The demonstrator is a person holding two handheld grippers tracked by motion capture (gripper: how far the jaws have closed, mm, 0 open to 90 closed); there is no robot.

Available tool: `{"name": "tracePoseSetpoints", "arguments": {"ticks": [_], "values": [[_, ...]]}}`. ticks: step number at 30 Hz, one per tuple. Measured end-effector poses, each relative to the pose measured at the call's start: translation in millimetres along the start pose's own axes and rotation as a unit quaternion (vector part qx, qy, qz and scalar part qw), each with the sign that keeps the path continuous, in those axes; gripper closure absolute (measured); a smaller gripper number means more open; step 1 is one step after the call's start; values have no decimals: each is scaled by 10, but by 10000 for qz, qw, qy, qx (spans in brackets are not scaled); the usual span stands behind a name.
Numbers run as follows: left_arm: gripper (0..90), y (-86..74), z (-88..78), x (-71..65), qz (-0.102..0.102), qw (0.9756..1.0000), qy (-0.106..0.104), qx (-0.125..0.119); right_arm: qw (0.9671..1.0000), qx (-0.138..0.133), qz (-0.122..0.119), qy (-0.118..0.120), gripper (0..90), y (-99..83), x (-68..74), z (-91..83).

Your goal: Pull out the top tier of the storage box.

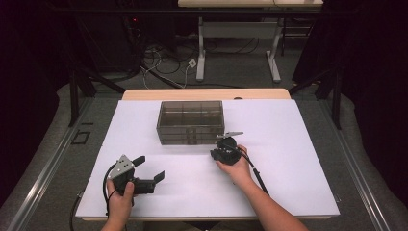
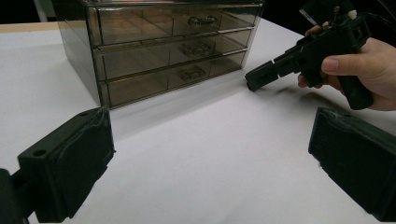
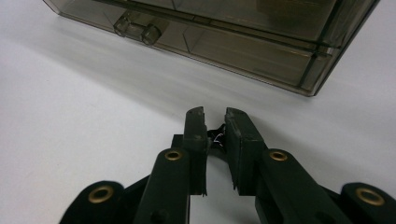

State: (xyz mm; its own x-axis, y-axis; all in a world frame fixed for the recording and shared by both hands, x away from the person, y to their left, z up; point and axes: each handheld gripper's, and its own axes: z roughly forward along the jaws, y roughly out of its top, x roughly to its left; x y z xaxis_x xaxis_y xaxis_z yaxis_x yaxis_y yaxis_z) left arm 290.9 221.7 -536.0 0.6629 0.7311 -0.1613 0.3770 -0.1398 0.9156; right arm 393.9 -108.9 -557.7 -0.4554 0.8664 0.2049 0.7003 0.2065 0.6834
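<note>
**At the table: two grippers before a drawer box**

On the white table (image 1: 288,159) your left gripper (image 1: 150,169) sits near you, jaws spread wide, empty. Your right gripper (image 1: 222,144) points at the smoky drawer box (image 1: 190,121), just short of its lower front, jaws nearly pressed together on nothing

We see a glossy, smoky translucent plastic drawer box (image 1: 190,122) on a smooth matt white tabletop (image 1: 288,159), near matt black grippers (image 1: 226,150).

White table surface (image 1: 288,159) supports a smoky transparent three-drawer organizer (image 1: 190,122); cables (image 1: 163,60) lie on floor beyond
</note>
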Motion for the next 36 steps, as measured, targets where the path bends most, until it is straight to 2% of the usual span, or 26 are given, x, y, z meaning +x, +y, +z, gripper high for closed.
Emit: {"name": "tracePoseSetpoints", "arguments": {"ticks": [2, 15, 20, 27, 33, 34, 36], "values": [[3, 0, -1, 0, 1, 10000, 0, 0, 10000, 51, -16, -44, 790, 2, -2, -16], [3, -3, -1, 4, -10, 10000, 11, 5, 10000, -52, -6, -58, 790, 13, -65, -123], [3, -6, 2, -2, -47, 10000, 6, 5, 9998, -145, 84, -67, 790, -15, -157, -184], [3, -7, 7, -3, -50, 10000, 11, 17, 9997, -109, 134, -177, 790, -65, -256, -256], [3, -7, 6, -4, -51, 10000, 13, 13, 9994, -198, 135, -268, 790, -104, -366, -369], [3, -6, 5, 5, 15, 10000, 37, 23, 9991, -233, 170, -299, 790, -116, -401, -408], [3, -6, 8, 3, 4, 10000, 17, 24, 9990, -256, 213, -311, 790, -133, -431, -444]]}}
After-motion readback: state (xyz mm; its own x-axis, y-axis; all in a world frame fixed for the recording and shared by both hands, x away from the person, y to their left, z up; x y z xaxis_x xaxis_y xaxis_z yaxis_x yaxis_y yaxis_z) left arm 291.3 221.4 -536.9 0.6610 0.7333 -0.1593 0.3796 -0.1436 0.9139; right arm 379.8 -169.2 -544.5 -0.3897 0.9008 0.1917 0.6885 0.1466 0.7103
